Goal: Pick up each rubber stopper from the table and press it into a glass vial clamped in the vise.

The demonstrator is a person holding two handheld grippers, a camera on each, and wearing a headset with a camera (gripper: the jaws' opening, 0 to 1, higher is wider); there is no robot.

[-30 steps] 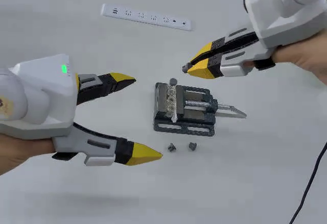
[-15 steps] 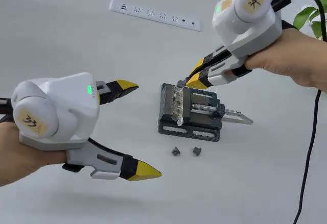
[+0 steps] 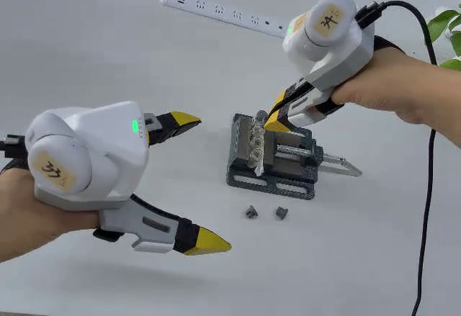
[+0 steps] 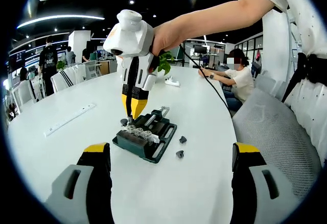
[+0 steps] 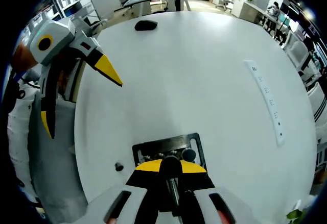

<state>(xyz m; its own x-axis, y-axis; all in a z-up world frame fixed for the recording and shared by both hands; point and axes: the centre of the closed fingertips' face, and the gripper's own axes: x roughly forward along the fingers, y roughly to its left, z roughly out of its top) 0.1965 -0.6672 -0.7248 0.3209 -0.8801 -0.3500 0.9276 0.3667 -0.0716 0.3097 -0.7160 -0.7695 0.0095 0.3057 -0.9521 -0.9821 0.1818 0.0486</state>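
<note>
Rubber stoppers [image 3: 251,212]: two wait just beside the vise [image 3: 277,181], and one seems seated on its end vial [image 4: 131,128]. Right gripper [image 3: 272,120] apparently pinches another above the vise, while left gripper [image 3: 205,181] gapes wide, well apart.

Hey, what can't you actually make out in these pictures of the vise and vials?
Glass vials, head view: too small and clear to count or tell which are stoppered.
Vial mouths, right gripper view: covered by the right tool and the rubber stopper it pinches.
Two loose stoppers, left gripper view: too small to tell which way up.
</note>
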